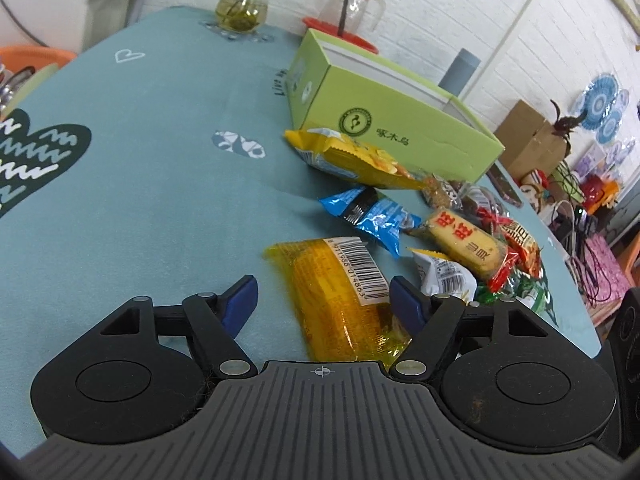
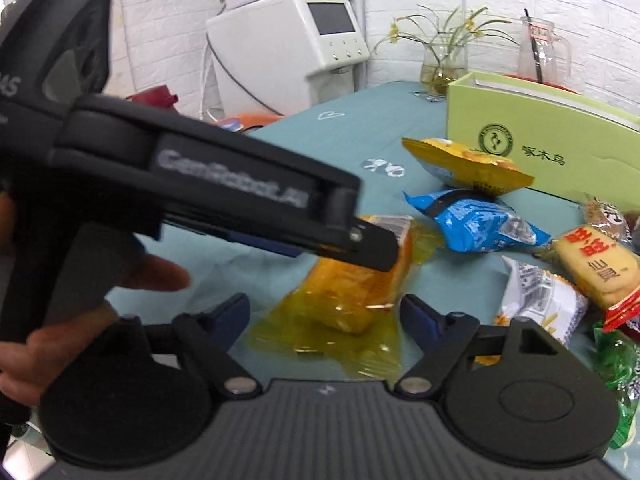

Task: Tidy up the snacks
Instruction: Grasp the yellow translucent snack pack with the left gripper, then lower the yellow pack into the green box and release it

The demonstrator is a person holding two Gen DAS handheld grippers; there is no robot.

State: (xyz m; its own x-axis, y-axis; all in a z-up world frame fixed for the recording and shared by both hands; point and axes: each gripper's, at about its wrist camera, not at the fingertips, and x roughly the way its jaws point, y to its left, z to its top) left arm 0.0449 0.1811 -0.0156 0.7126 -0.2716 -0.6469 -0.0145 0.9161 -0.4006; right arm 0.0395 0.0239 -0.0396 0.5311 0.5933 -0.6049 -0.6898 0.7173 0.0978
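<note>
An orange-wrapped snack bar [image 1: 340,288] with a barcode label lies on the teal tablecloth [image 1: 140,200]. My left gripper [image 1: 322,300] is open and straddles it: the right blue pad [image 1: 404,304] sits close against the wrapper and the left pad [image 1: 240,300] stands clear. In the right wrist view the same bar [image 2: 348,292] lies between the fingers of my open right gripper [image 2: 324,314], touching neither pad. The left gripper [image 2: 376,250] reaches in from the upper left, held by a hand [image 2: 152,272], with its tip over the bar's far end.
A green box [image 1: 400,120] stands behind the pile. Beside the bar lie a yellow pack [image 1: 352,156], a blue pack [image 1: 372,216], a rice-cracker pack [image 1: 464,244] and a white pack [image 1: 444,272]. A vase [image 1: 240,8] and a glass jug [image 1: 356,0] stand at the far edge.
</note>
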